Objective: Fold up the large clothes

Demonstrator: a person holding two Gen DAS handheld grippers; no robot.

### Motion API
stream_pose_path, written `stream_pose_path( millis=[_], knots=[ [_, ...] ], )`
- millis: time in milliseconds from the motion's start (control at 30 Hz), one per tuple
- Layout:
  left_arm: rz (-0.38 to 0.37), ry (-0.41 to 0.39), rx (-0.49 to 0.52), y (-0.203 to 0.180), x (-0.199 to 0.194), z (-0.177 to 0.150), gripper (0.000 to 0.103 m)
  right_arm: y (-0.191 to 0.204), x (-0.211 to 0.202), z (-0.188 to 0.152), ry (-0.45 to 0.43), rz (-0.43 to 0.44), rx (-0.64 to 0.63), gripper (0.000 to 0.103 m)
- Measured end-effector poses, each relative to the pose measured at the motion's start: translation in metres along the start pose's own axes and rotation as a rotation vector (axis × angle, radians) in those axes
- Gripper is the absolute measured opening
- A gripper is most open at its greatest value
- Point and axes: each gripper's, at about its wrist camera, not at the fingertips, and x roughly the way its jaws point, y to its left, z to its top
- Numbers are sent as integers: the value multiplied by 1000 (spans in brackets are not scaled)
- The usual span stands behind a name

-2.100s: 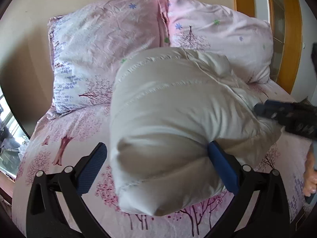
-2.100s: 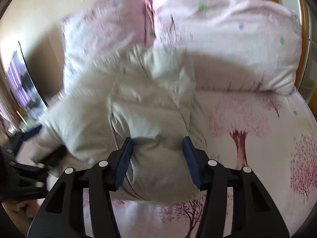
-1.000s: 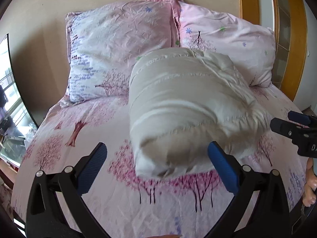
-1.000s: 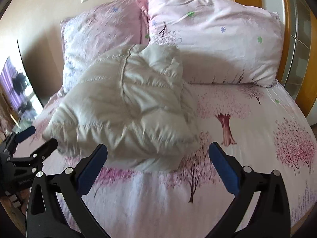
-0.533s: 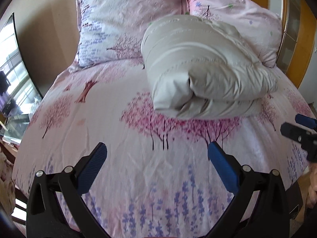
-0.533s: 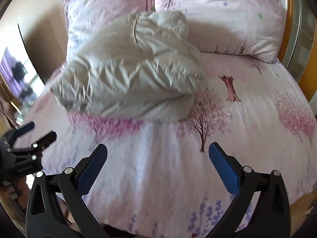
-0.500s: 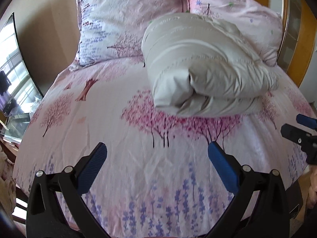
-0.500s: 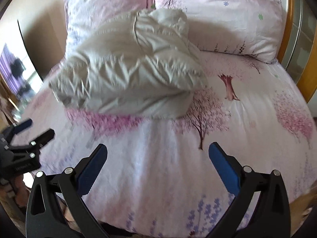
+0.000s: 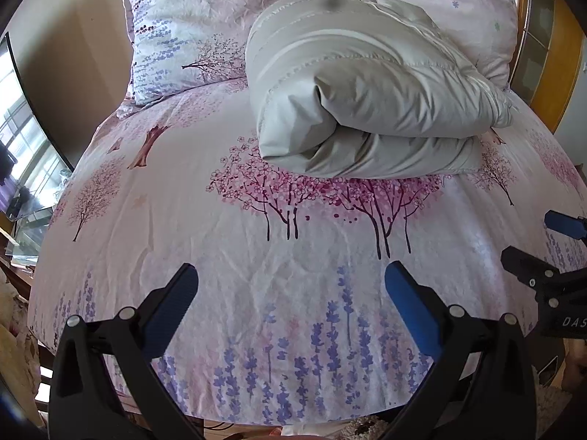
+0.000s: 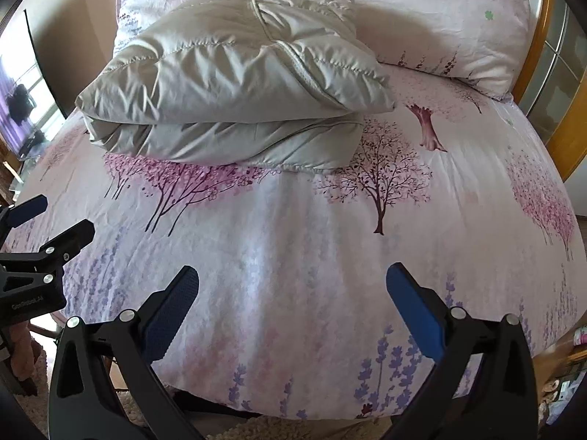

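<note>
The big puffy off-white padded jacket (image 9: 352, 84) is seen folded into a thick bundle on the pink bed sheet w/ tree and flower prints (image 9: 293, 256). It is well ahead of both sets of jaws, up by the two pink flower-print pillows (image 10: 440, 14), w/ its far end resting against them.

The left gripper (image 9: 290, 286) is held w/ its blue-padded jaws spread wide and nothing between them. Only bare sheet is seen in the gap. The right gripper (image 10: 291, 286) is the same: jaws wide apart, nothing held. Each gripper is seen off to the side in the other one's view, and both are well apart from the jacket.

The fold looks about done, judged from how the bundle lies. The top layer is stacked over the bottom layer, w/ a fat rolled edge facing the left jaws.

What could go wrong from here:
- The jacket is puffy, so the top layer could spring up and slide off, and the fold would be lost.
- The bundle leans on a soft pillow, so it could tip or roll.
- If it is grabbed again by only 1 layer, the stack could be pulled open.
- The shiny cloth looks slippery, so it could slip out of the pads if it is pinched at a thin edge.
</note>
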Motion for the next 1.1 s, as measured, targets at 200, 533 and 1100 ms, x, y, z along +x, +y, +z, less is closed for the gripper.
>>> stream_pose_path(
  millis=[200, 533, 1100],
  knots=[
    [-2, 9, -14, 3, 3, 1, 101, -1, 1, 1, -8, -11, -6, 102],
    [-5, 9, -19, 4, 4, 1, 101, 0, 1, 0, -7, -24, -10, 102],
    [-4, 20, -24, 5, 7, 0, 101, -2, 5, 0, 2, -35, -4, 102]
  ],
)
